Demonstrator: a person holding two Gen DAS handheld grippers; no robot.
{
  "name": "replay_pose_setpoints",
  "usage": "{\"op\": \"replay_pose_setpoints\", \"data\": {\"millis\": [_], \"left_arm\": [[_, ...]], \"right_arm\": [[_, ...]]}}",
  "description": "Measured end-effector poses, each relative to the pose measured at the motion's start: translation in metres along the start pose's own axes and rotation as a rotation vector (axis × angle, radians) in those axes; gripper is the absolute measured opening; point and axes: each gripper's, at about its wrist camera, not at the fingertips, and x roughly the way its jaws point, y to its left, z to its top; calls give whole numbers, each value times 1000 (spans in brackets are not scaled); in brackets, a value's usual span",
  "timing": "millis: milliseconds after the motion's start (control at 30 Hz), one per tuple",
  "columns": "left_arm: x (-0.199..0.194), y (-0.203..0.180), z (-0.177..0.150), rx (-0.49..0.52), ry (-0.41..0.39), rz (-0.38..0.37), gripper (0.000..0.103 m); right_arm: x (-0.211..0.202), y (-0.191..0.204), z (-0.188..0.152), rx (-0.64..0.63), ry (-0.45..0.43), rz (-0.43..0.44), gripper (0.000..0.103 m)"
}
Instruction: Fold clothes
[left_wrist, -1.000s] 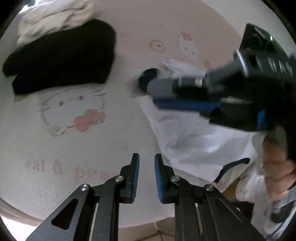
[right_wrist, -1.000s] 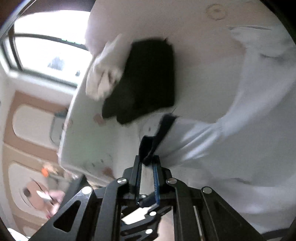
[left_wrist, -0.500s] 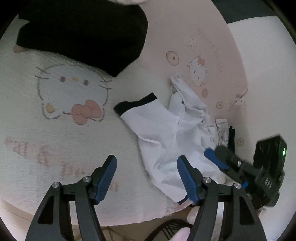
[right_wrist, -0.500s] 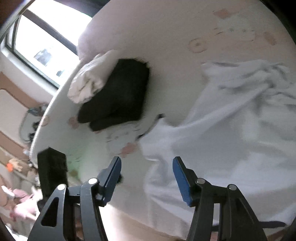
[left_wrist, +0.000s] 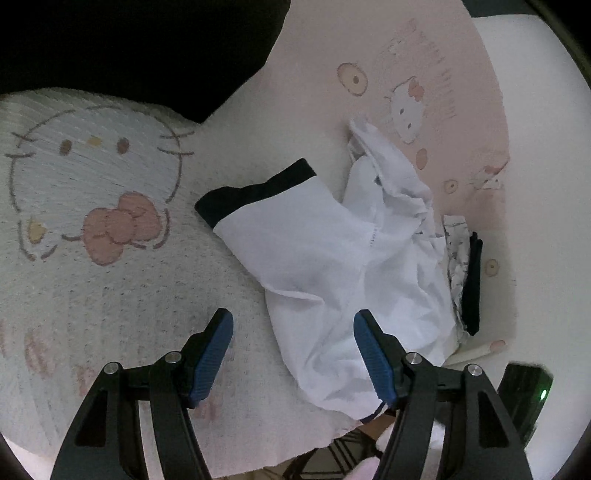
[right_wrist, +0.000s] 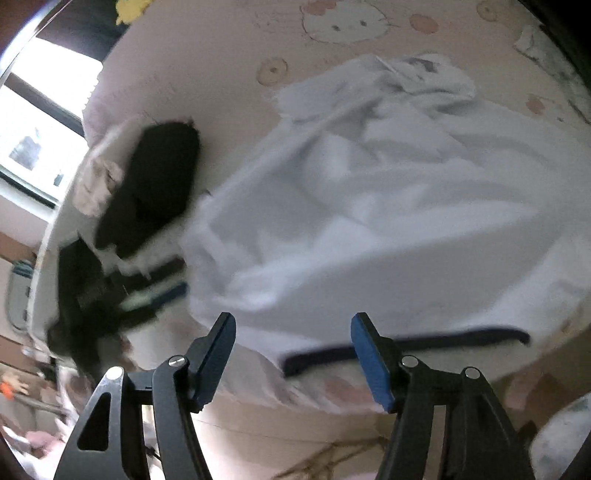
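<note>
So it's a bed with a pale pink cartoon-cat blanket (left_wrist: 122, 280) spread over it. A crumpled white shirt with a dark band (left_wrist: 332, 258) lies right on the blanket, a folded black garment (right_wrist: 151, 192) sits further back touching a cream one (right_wrist: 99, 181), and a small patterned bundle (left_wrist: 458, 258) is just beside the shirt.

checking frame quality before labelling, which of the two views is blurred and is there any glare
Left wrist view: sharp, evenly lit, the white garment crisp, fisheye bending at the edges. Right wrist view: motion-smeared, the garment and the left gripper streaked, and the window at left blown out to glare.
</note>
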Motion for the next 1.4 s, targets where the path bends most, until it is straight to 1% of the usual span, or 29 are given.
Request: {"op": "replay_pose_setpoints", "data": {"millis": [67,167,267,367,500,533,567,600,667,700,733,767,800,833,867,900,933,1000,1067,1167,1300,1367,1400], "left_arm": [[2,-1,1,3,3,5,66],[2,-6,0,32,3,27,66],[1,-9,-4,55,-5,56,66],[2,-8,-9,58,4,47,66],[5,-12,-14,96,-5,75,65],[5,-14,-15,112,-6,79,64],[6,-16,-17,128,-4,83,57],[7,-18,-18,141,0,87,54],[13,-21,-23,153,16,101,43],[15,-23,-26,160,21,108,42],[16,-24,-29,170,11,114,38],[16,-26,-32,182,2,122,31],[17,-28,-36,195,-2,138,25],[17,-29,-39,203,-1,150,17],[17,-29,-42,202,4,152,13],[17,-29,-45,200,7,153,12],[16,-29,-49,199,7,151,9],[12,-29,-54,208,-1,159,8],[9,-29,-59,223,-19,194,7],[1,-25,-61,242,-46,247,7],[-7,-14,-54,196,-34,215,7],[-8,-19,-53,215,-34,205,7],[-9,-22,-52,226,-35,202,7]], "right_arm": [[6,-5,-10,16,21,2,64],[18,-9,-20,48,56,44,64],[29,-7,-26,30,82,87,64],[35,-5,-27,15,79,111,64],[43,-4,-23,13,49,129,64],[44,-2,-22,7,39,128,64],[46,1,-21,-11,39,116,64],[48,5,-19,-30,40,103,64],[54,14,-19,-83,37,54,64],[55,19,-19,-110,26,26,63],[56,24,-20,-136,14,-3,61],[57,30,-21,-163,2,-31,47],[59,33,-22,-186,-4,-87,28],[60,34,-22,-200,-10,-126,23],[60,35,-23,-208,-10,-132,20],[60,36,-23,-208,-7,-127,14],[58,35,-23,-199,-7,-126,13],[55,33,-25,-179,-5,-126,11],[52,30,-28,-159,0,-130,11],[46,26,-31,-149,9,-124,10],[48,17,-36,-126,71,-67,10],[48,16,-40,-138,74,-47,10],[45,17,-41,-144,62,-35,10]]}}
